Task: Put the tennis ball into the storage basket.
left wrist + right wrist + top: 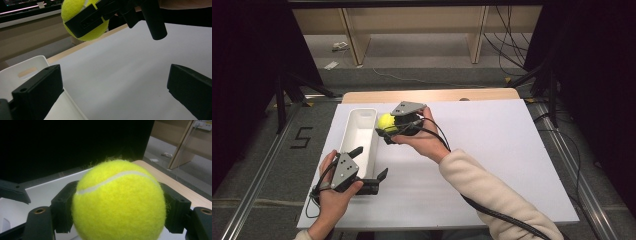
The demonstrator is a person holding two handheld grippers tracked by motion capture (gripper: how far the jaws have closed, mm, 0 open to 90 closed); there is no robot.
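My right gripper (388, 128) is clamped on the fuzzy yellow-green tennis ball (385, 121), held in the air just beside the far end of the long white plastic bin (373, 150). My left gripper (373, 166) hangs wide apart and empty at the bin's near end. The pick-up looks done; carrying the ball over the bin and letting go is what I judge is left.

Wooden table (432, 95), white sheet (492, 150), white bin (359, 137)

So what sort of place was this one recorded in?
Probably a lab or recording workspace, not a home: a white board covers the table, black curtains flank it, and loose cables trail across the floor by bare wooden shelving.
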